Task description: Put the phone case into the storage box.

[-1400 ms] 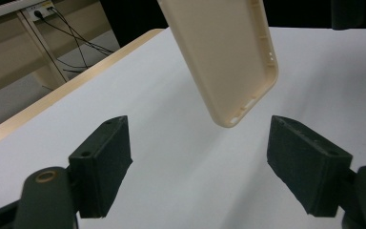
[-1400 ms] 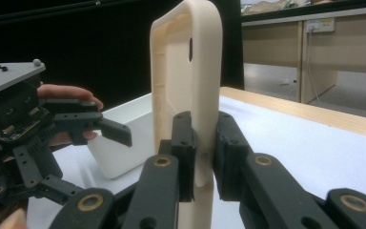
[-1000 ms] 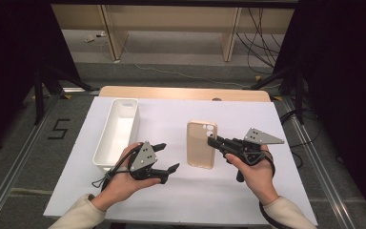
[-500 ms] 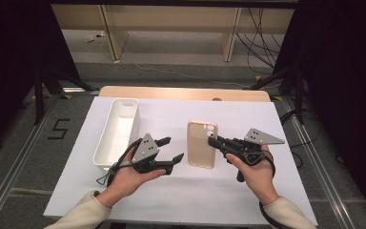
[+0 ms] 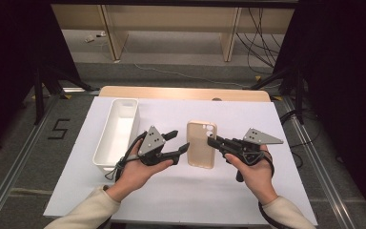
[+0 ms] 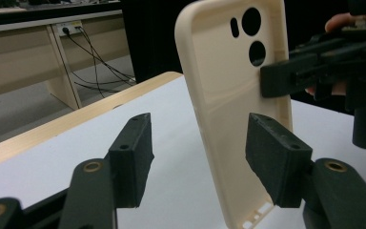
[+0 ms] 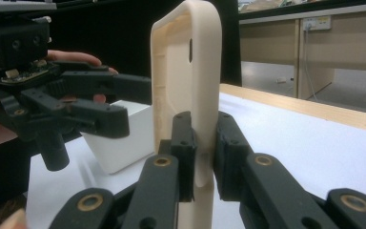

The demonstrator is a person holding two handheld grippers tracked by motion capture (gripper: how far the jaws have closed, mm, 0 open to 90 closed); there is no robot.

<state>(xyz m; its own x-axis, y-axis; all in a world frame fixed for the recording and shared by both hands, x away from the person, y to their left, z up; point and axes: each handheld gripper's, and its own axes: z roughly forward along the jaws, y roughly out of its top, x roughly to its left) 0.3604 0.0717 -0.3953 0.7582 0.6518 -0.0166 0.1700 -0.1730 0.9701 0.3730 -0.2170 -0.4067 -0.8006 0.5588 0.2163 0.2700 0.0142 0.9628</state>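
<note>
- A white tray (image 5: 116, 131) is sitting at the left of the white surface (image 5: 171, 195), long side running away from the person
- Just right of the tray, the left hand (image 5: 136, 171) is holding the left gripper (image 5: 180, 141), which is pointing rightwards at the phone case
- Its jaws have just been closing and are standing spread, one on each side of the case's near edge in the left gripper view, the pads not yet pressing on it
- The cream phone case (image 5: 201, 143) is being held up off the surface in the middle, between the two grippers, camera holes at its far end
- The right gripper (image 5: 213, 141), in the right hand (image 5: 255, 174), is pinching the case's right edge, its jaws pressing tight on the rim in the right gripper view
</note>
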